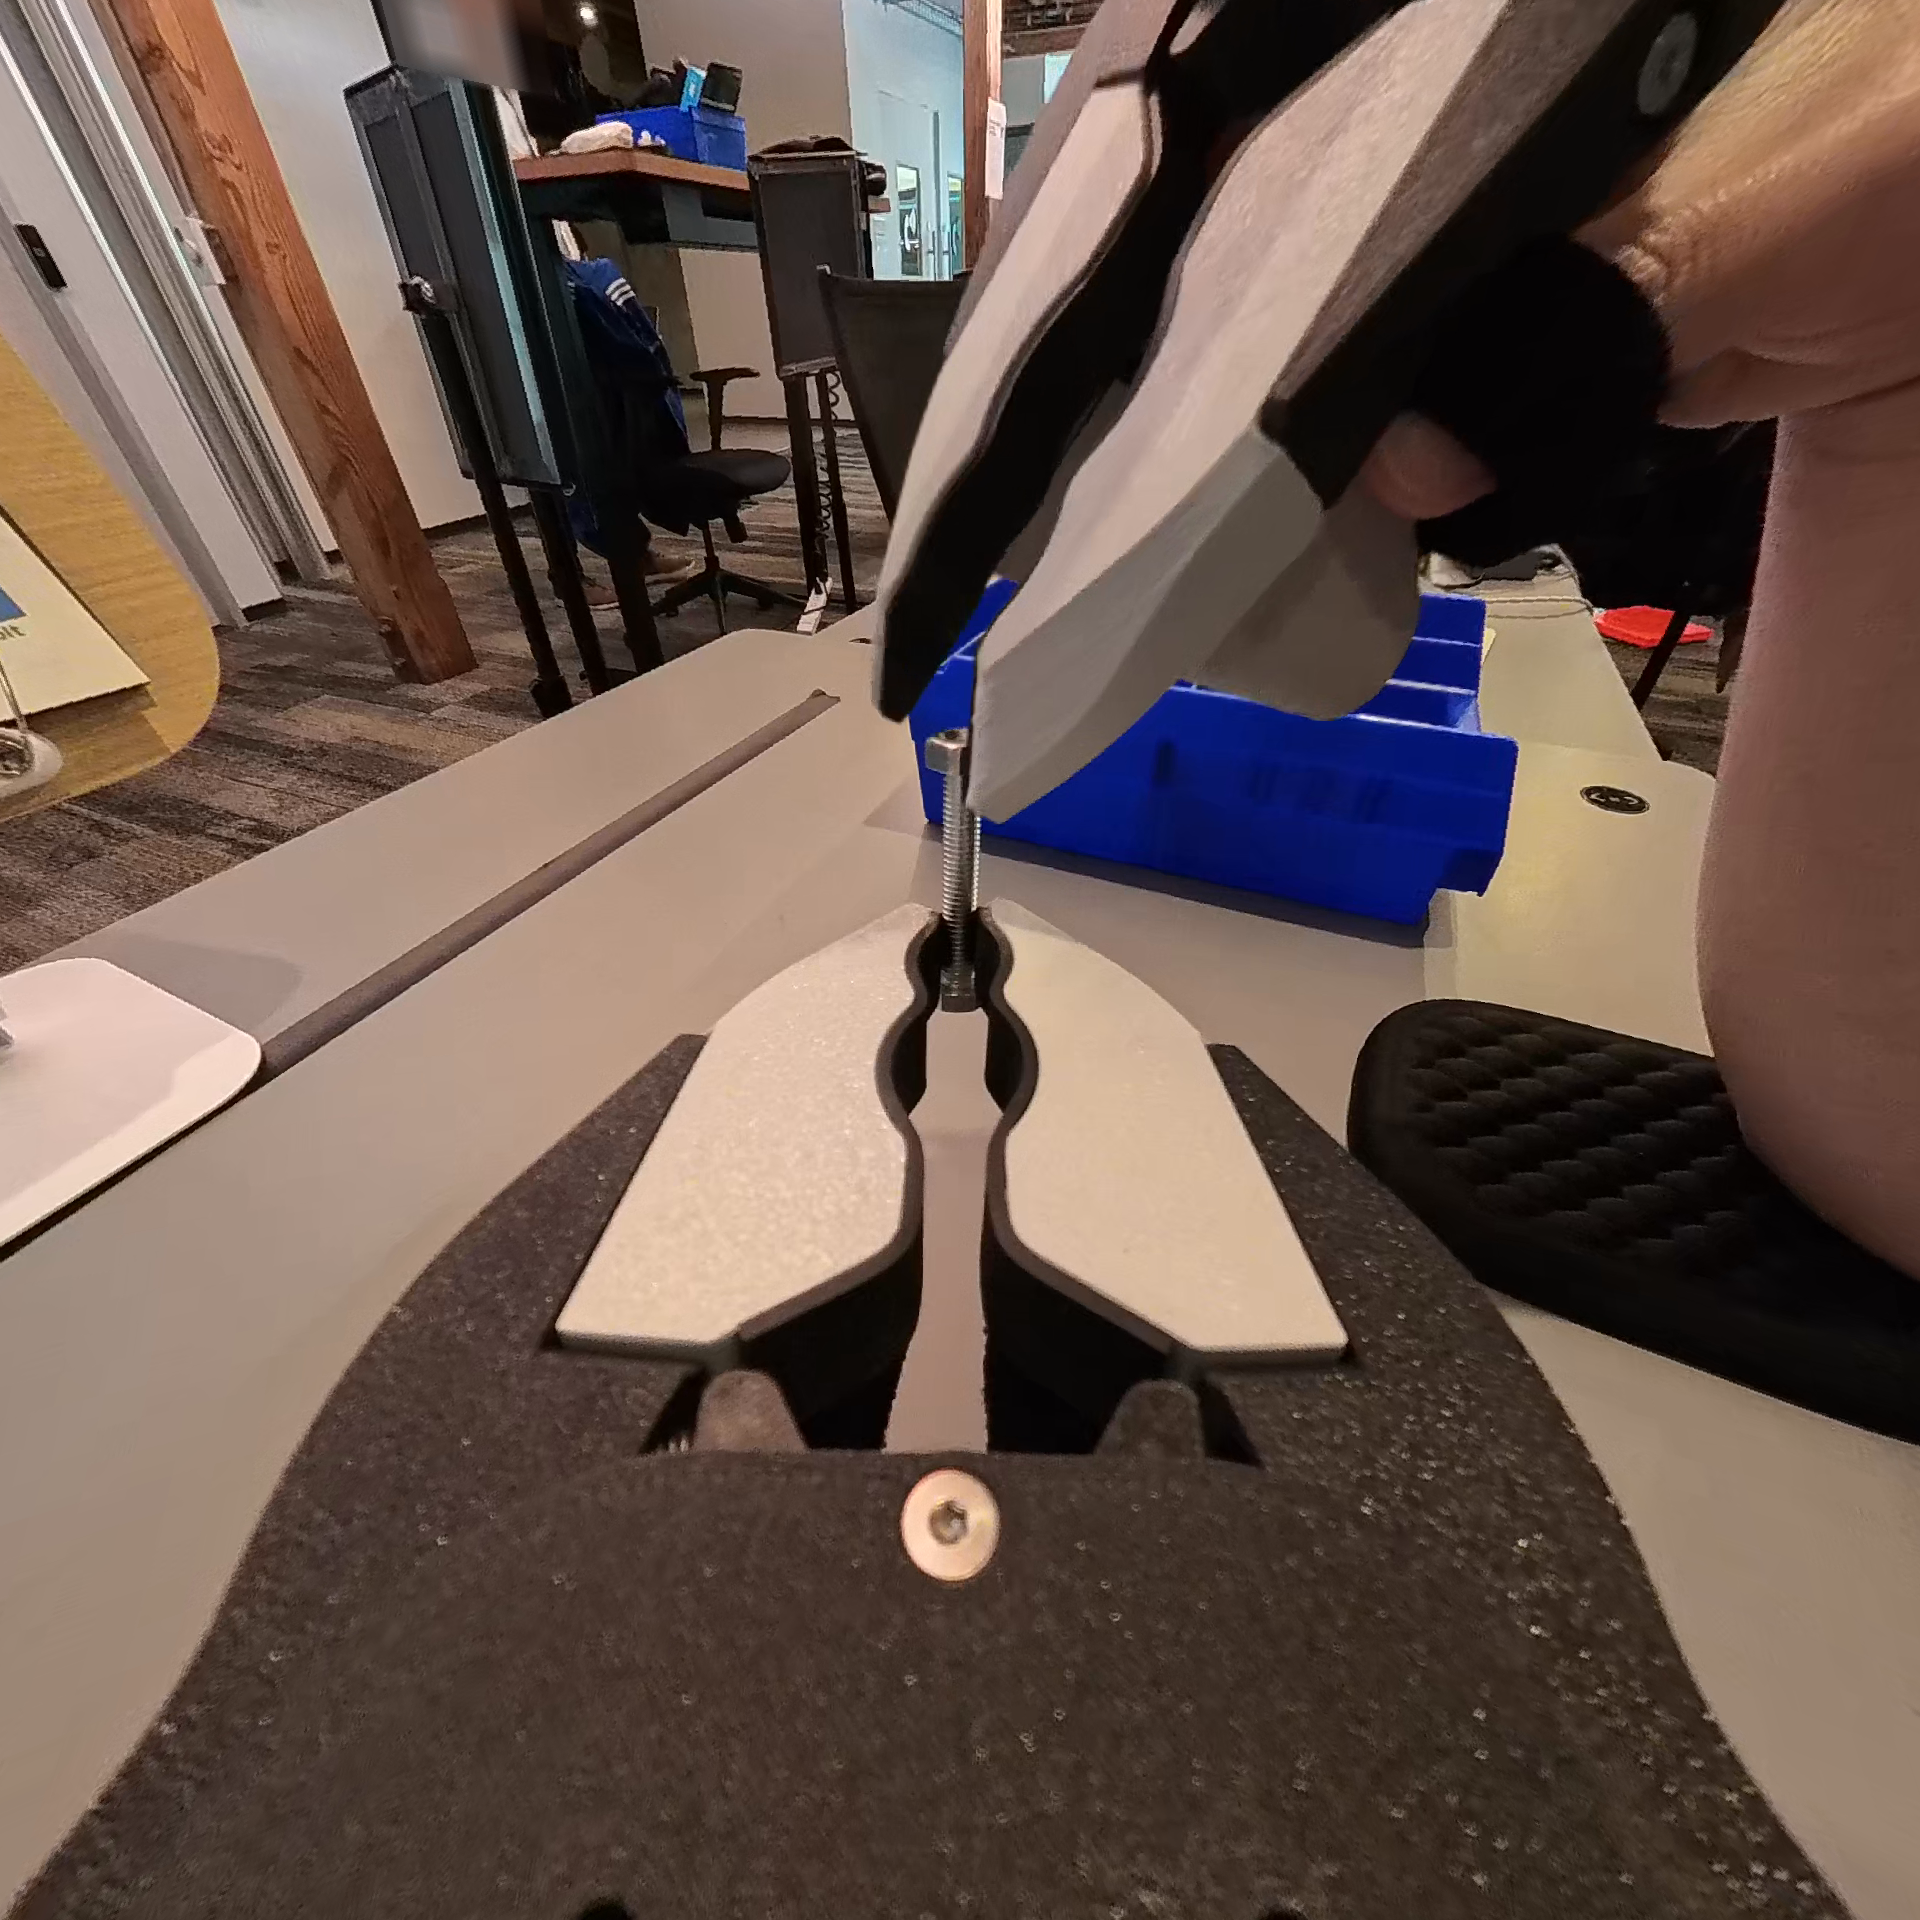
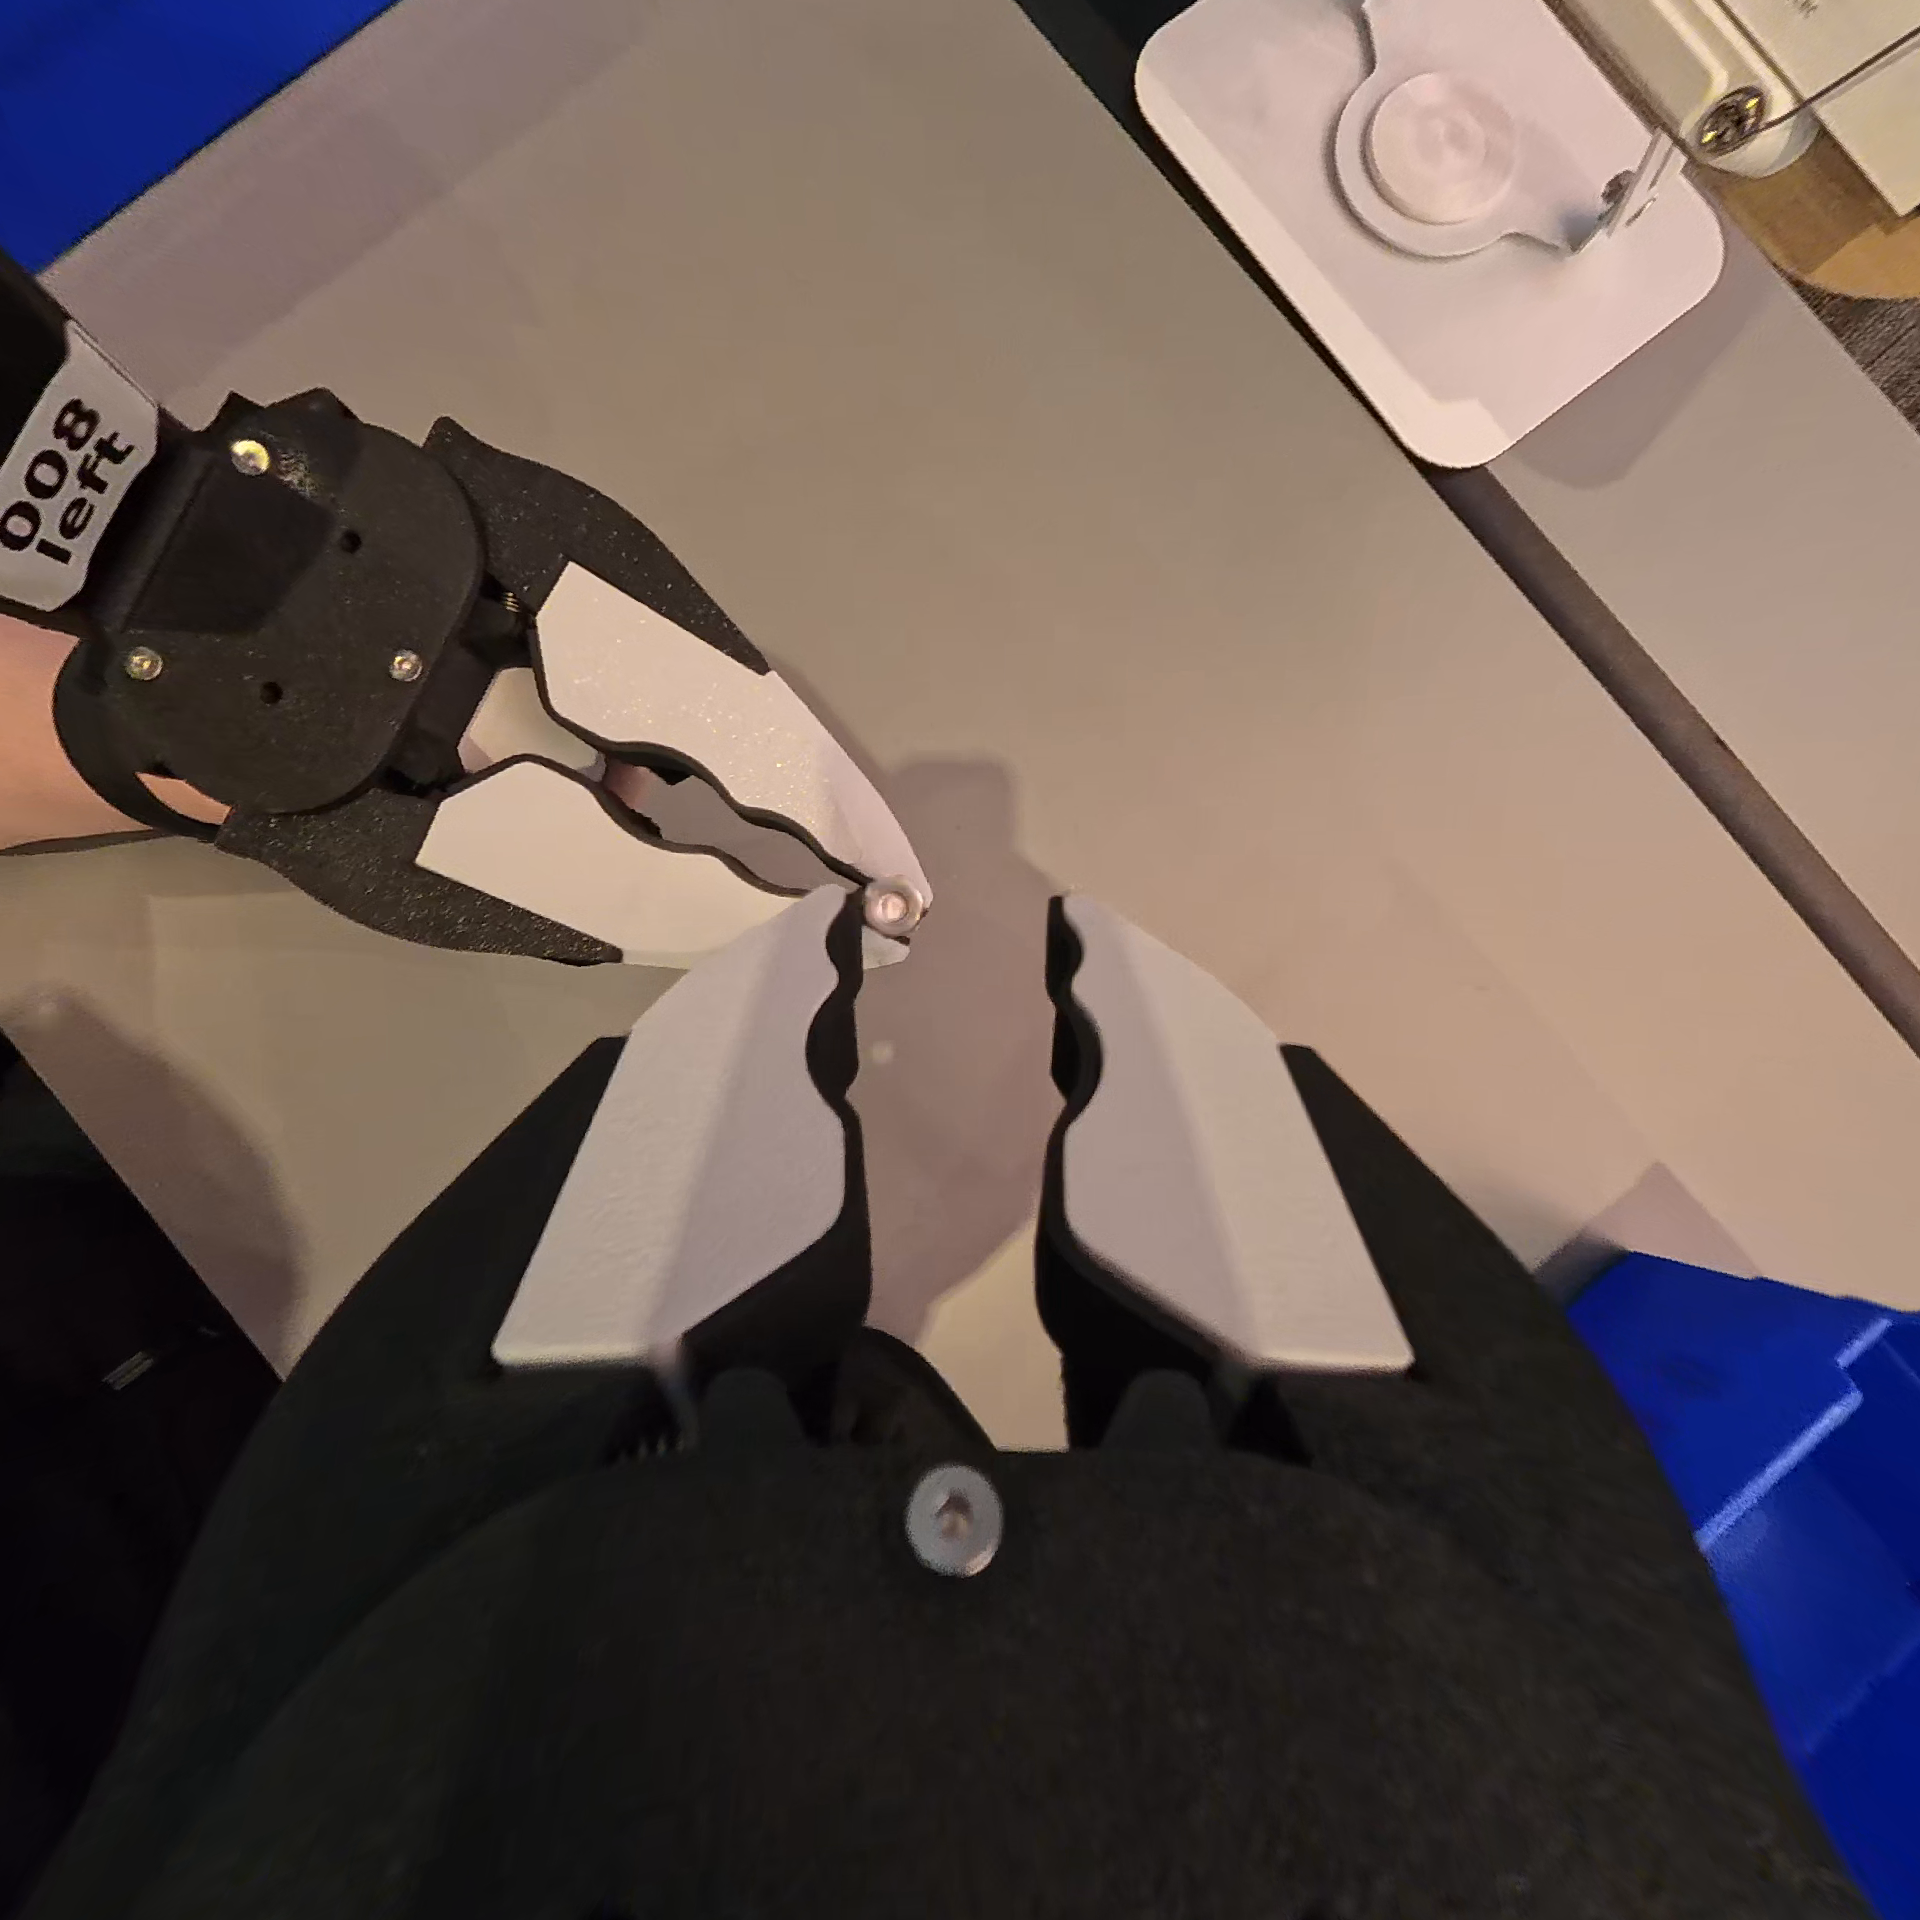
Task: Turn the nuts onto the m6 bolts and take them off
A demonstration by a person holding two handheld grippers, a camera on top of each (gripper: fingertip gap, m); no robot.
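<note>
We see an open office beyond a grey desk [image 1: 582, 1039] with a dark groove [image 1: 561, 883] running along its top. The floor is striped grey carpet [image 1: 312, 727]. A slanting wooden post [image 1: 291, 343] rises at the left, beside a white wall [image 1: 312, 125] and a pale door frame [image 1: 114, 343]. Farther back stands a dark glazed panel [image 1: 468, 281] on thin legs, a black swivel chair [image 1: 717, 478] with a blue garment [image 1: 623, 343] over it, and a wood-topped table [image 1: 634, 171] bearing a blue bin [image 1: 686, 130]. A ceiling lamp [image 1: 588, 12] glows above. At the far left lies a curved light-wood tabletop [image 1: 114, 582].
</note>
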